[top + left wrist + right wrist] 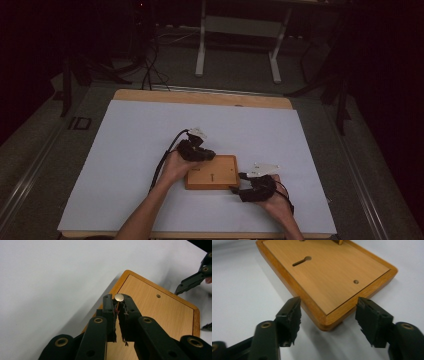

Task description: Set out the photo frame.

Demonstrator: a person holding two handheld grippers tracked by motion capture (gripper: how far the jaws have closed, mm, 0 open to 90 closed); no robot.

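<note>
A flat wooden board with a raised rim lies on the white sheet. My left gripper is at the board's far left edge, shut on a small pin with a round silvery head. The pin's thin stem is pinched between the pads of the left gripper. My right gripper is at the board's near right corner. In the right gripper view, the right gripper stands open, its jaws on either side of that corner without touching the board.
The board has a keyhole slot and a small round hole. One of the right gripper's fingers shows past the board's far edge. A wooden table edge borders the sheet; a desk frame stands beyond.
</note>
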